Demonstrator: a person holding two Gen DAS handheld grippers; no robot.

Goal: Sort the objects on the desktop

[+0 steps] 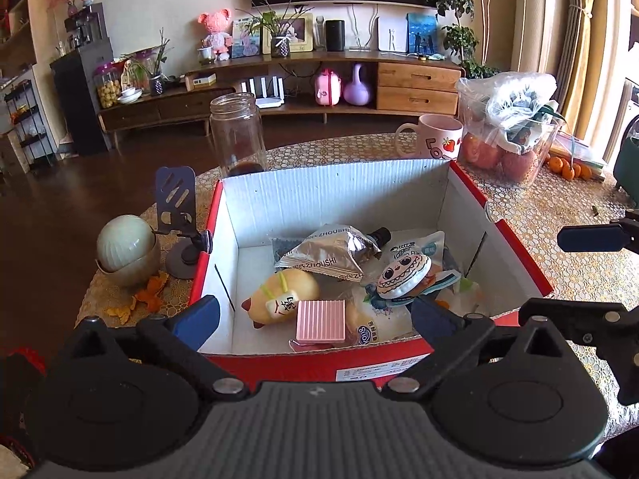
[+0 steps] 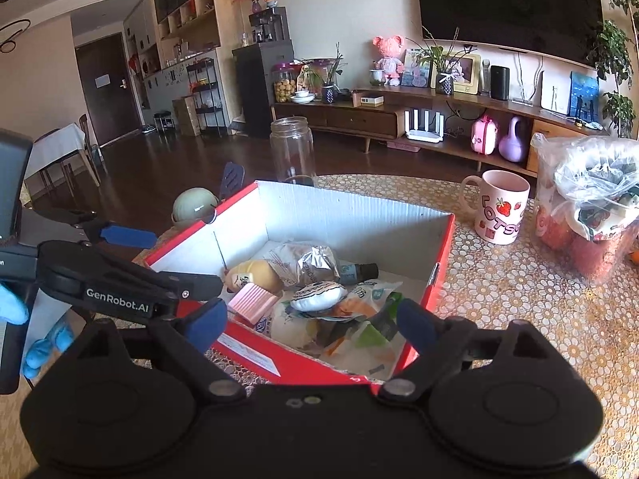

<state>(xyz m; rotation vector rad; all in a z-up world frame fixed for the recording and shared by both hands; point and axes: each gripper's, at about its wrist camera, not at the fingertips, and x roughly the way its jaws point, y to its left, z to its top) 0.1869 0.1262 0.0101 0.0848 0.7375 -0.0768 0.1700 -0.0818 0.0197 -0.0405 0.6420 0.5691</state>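
Nearest the lens, the left hand-held gripper hangs over the near edge of the red cardboard box, fingers spread wide and holding nothing. From 9 o'clock rightward inside the box: a yellow plush toy, a pink ribbed block, a silver packet printed "ZHOUSHI", and a round pouch with a toothy cartoon face. The right hand-held gripper, likewise wide open and empty, hovers at the box's near corner. "GenRobot.AI" reads on the left tool's arm at 9 o'clock. At 2 o'clock on the tabletop stands a pink mug lettered "LOTSO".
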